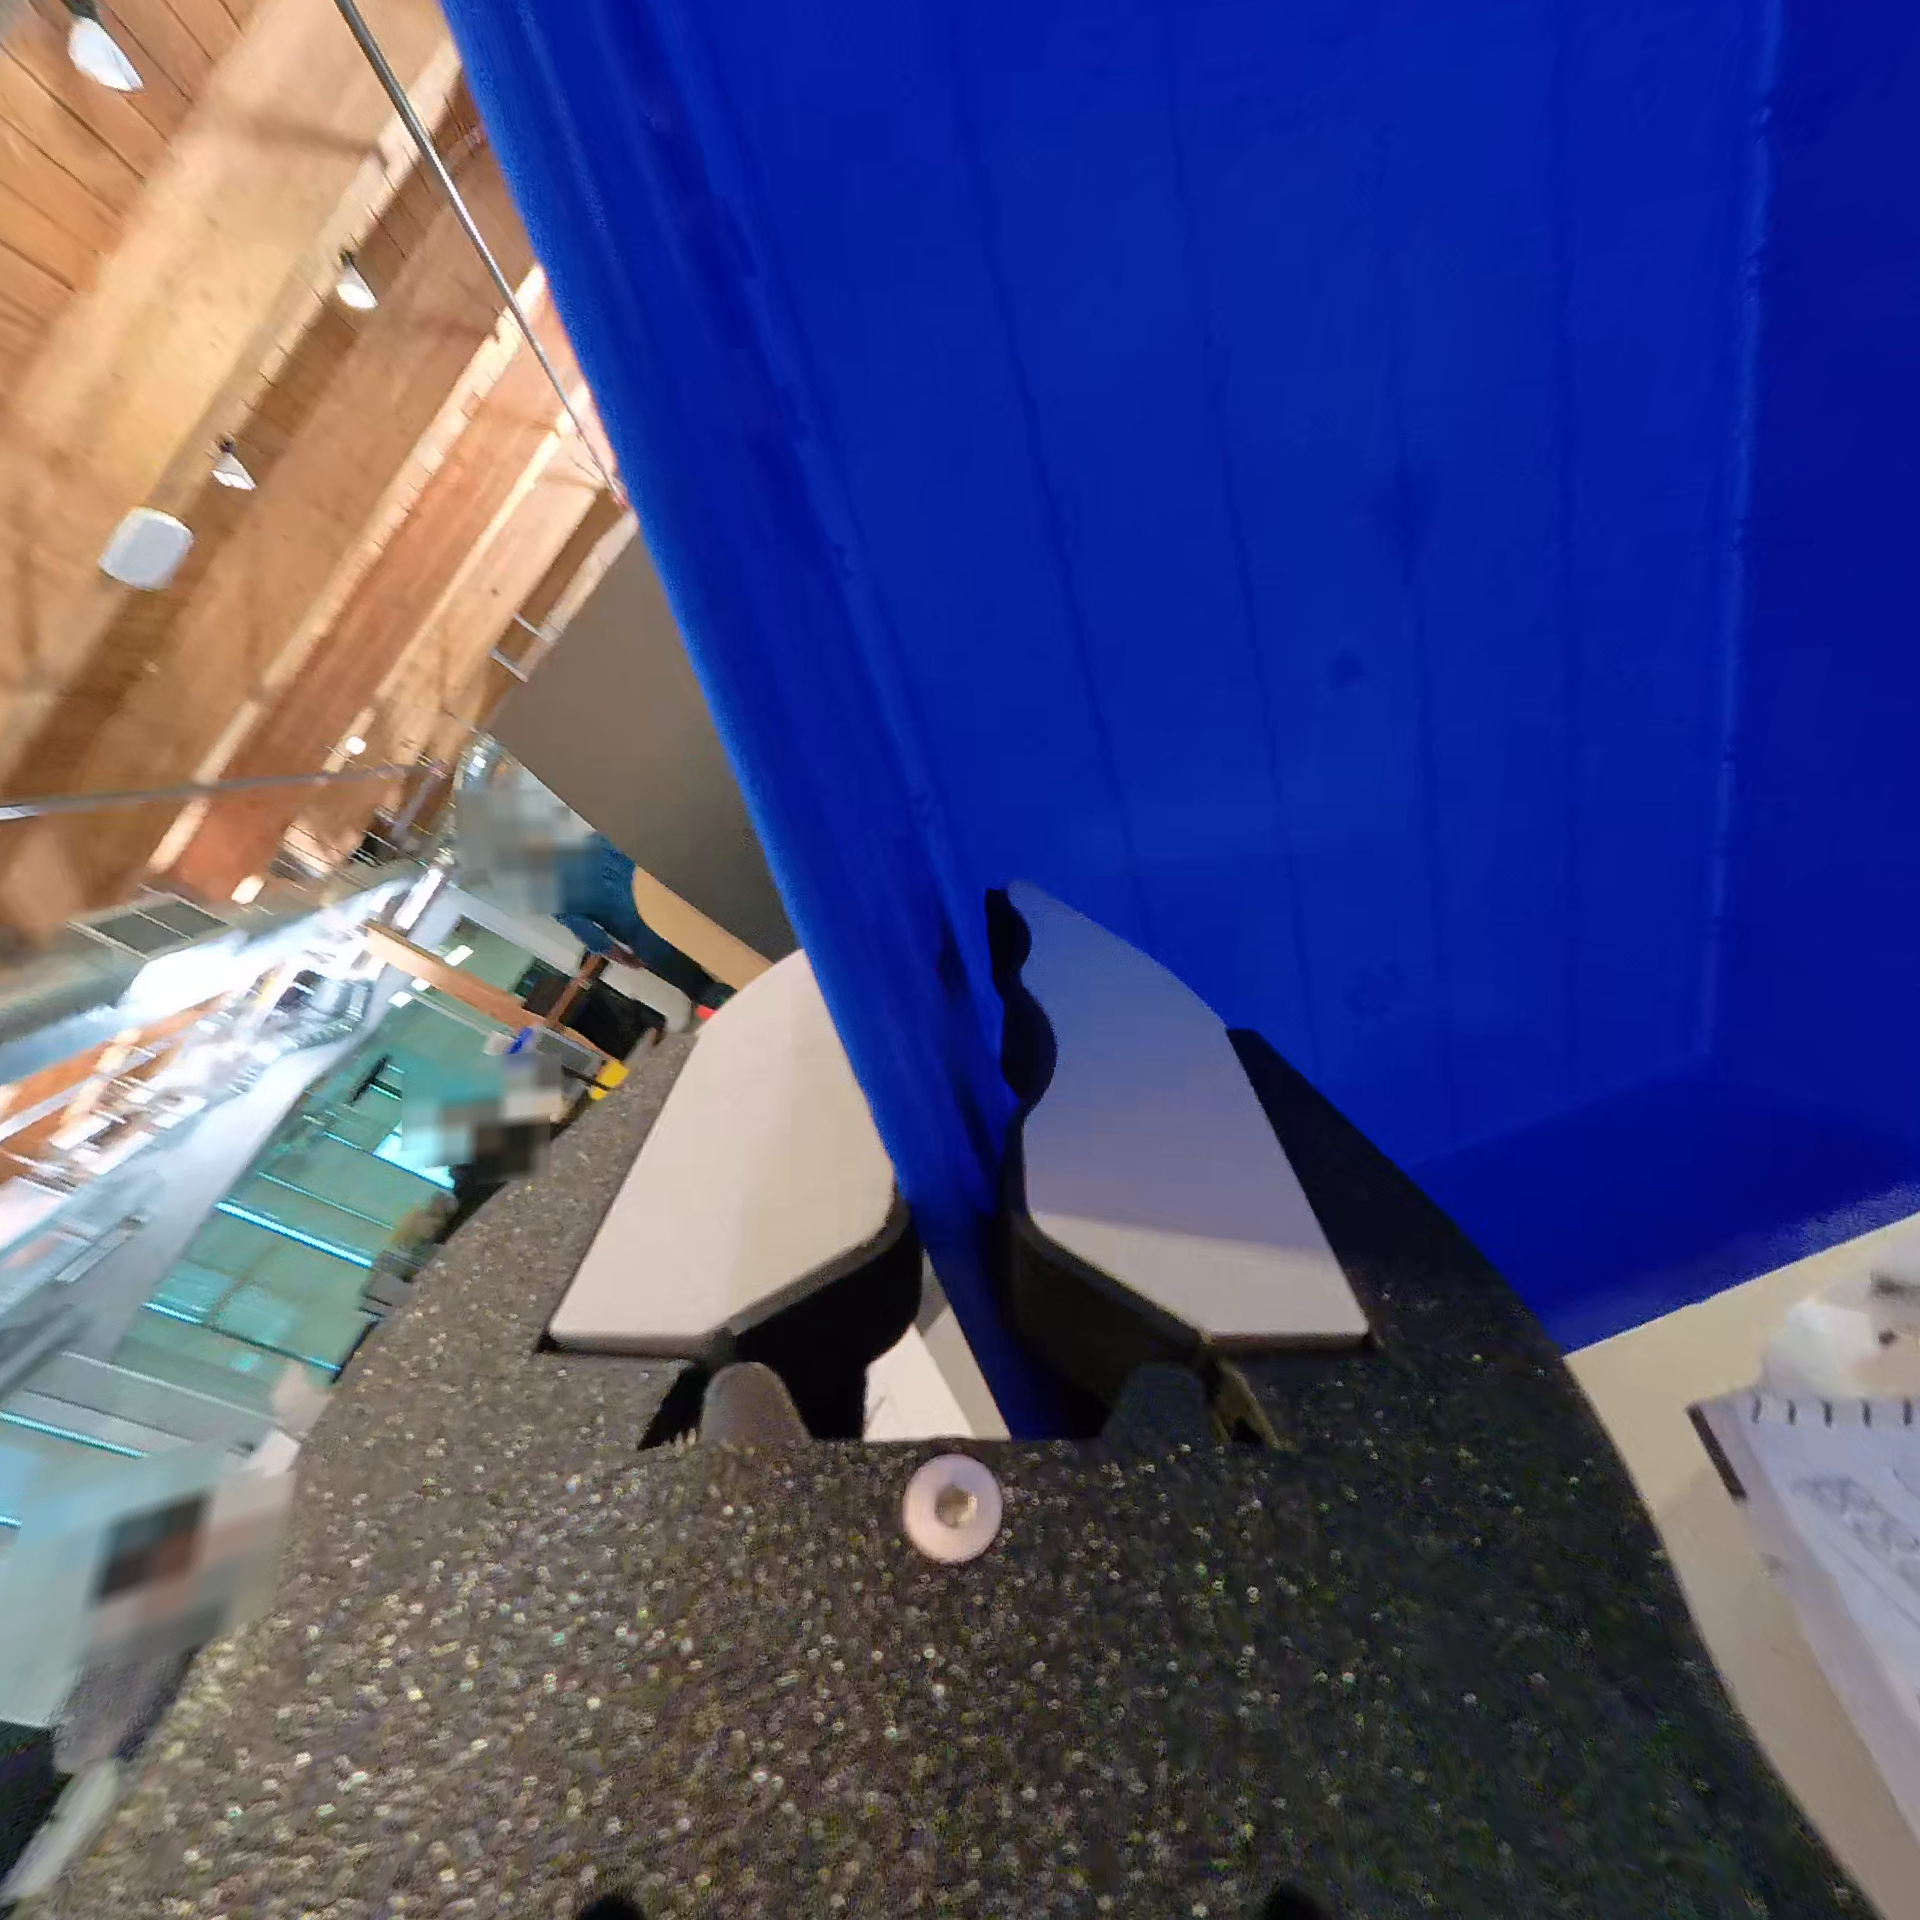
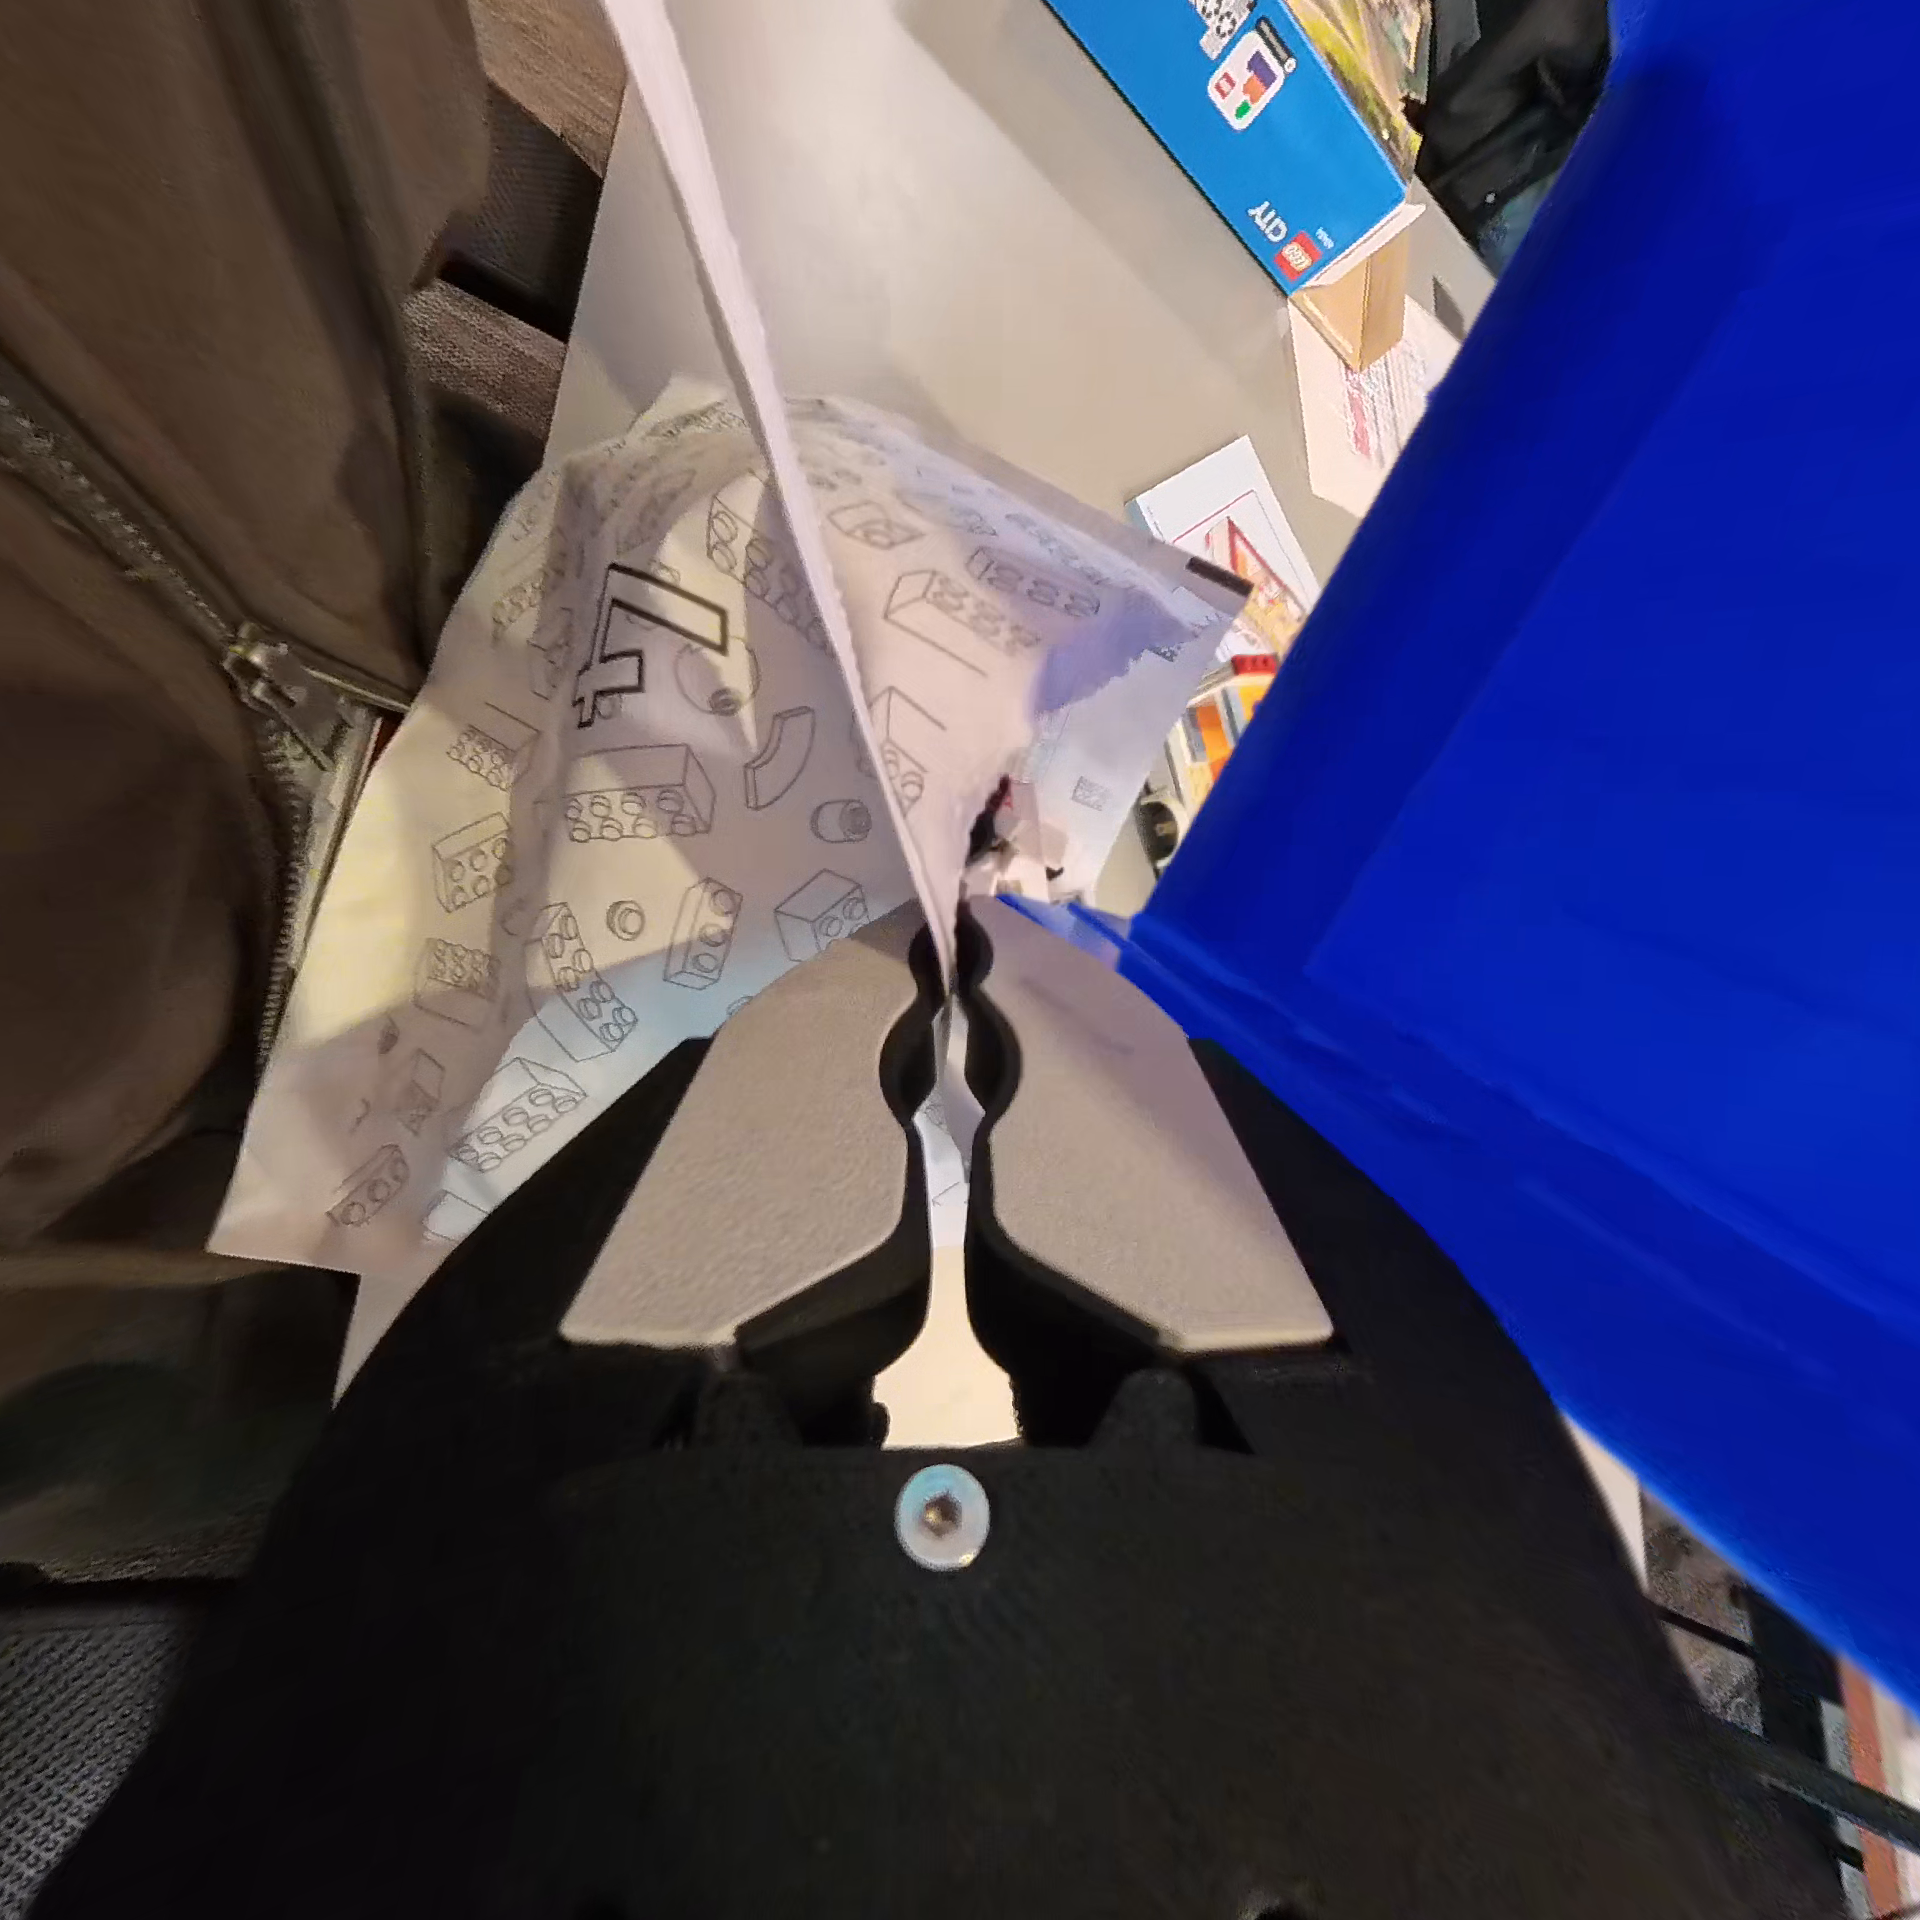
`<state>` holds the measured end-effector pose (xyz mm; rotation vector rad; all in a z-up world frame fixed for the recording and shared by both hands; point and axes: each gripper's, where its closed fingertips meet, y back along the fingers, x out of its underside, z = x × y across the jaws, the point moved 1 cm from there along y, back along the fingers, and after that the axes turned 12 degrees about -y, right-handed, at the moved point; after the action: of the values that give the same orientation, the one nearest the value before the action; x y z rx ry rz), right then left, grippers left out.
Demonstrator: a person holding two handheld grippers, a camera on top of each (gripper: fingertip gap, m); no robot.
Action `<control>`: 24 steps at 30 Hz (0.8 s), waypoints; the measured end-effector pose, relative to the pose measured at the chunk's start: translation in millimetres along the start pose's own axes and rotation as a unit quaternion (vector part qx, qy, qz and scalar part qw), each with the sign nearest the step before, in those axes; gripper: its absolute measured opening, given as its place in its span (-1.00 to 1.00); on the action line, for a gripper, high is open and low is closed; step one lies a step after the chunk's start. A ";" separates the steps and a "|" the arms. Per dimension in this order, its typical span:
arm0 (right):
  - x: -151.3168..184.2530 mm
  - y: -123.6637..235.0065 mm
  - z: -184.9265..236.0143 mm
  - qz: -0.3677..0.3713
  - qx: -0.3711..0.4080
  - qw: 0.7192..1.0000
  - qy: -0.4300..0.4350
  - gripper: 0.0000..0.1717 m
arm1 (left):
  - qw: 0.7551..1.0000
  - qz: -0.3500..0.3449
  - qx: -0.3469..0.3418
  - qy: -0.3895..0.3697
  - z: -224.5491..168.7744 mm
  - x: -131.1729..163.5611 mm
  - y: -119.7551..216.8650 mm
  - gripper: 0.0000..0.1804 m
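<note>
My left gripper (image 1: 935, 977) is shut on the wall of a blue plastic bin (image 1: 1299, 520). One finger (image 1: 748, 1143) lies on the outside of the wall and the other finger (image 1: 1132, 1091) on the inside. The bin fills the upper right of the left wrist view, and it also shows at the right of the right wrist view (image 2: 1610, 727). My right gripper (image 2: 951, 940) is shut on an edge of a white paper bag (image 2: 623, 831) printed with outlines of toy bricks. The bag hangs over the grey table (image 2: 987, 260), close to the left of the bin.
A dark fabric bag with a zip (image 2: 187, 623) stands at the left. A blue toy box (image 2: 1278, 114) and printed booklets (image 2: 1236, 540) lie on the table beyond the paper bag. White printed paper (image 1: 1829, 1475) lies at the lower right of the left wrist view. People stand far off. My hands' fingertips stand some 25 cm from each other.
</note>
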<state>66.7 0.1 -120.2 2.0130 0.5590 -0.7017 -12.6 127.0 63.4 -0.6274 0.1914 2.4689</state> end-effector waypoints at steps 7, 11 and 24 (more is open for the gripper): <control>7.1 -4.9 -2.0 0.011 -0.016 1.000 -0.016 -1.00 | 0.983 0.039 0.121 0.130 -32.6 26.1 -88.0 -0.85; 8.4 -8.1 -3.3 0.019 -0.026 0.999 -0.023 -1.00 | 0.951 0.076 0.243 0.177 -92.2 24.5 -150.1 -0.86; 25.5 -6.2 -7.6 0.045 -0.038 0.997 -0.057 -1.00 | 0.764 0.198 0.538 0.296 -291.2 -1.3 -240.6 -0.83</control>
<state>83.6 12.6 -137.7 1.9022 0.4189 -0.7244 239.8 246.0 -191.2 -0.8190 1.9735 1.8922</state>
